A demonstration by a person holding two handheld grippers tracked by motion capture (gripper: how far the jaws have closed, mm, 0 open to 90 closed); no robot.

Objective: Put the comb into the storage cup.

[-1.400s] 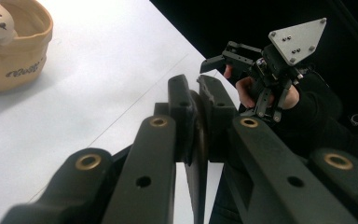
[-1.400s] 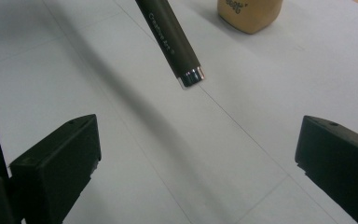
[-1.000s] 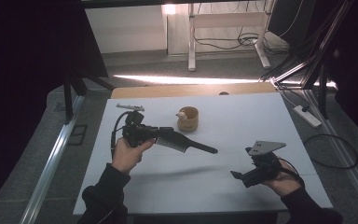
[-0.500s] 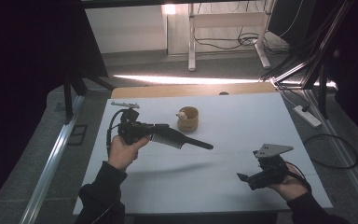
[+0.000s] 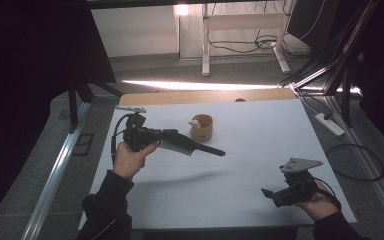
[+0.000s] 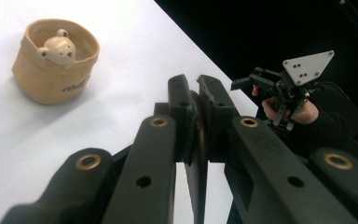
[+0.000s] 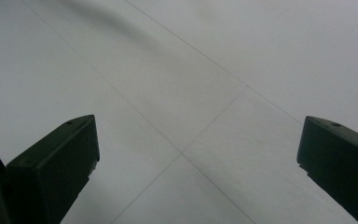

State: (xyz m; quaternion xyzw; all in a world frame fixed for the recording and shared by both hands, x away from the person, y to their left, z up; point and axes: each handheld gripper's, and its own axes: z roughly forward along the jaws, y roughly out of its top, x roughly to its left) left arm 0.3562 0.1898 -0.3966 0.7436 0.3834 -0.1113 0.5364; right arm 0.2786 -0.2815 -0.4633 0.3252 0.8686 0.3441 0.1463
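left gripper (image 5: 167, 141) jaws clamped on the comb (image 5: 190, 147), held in the air above the table (image 5: 260, 125), handle pointing right, just in front of the bear cup (image 5: 201, 127). since a second ago the comb has barely shifted. right gripper (image 5: 272, 194) has drawn back toward the near right edge, jaws wide, empty. judgement: comb goes into the cup next.

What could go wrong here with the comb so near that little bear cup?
The left hand-held gripper clamps the black comb at one end, so its long free handle could swing into the tan bear cup and tip it. Gripped so far from its middle, the comb might also twist or slip out.
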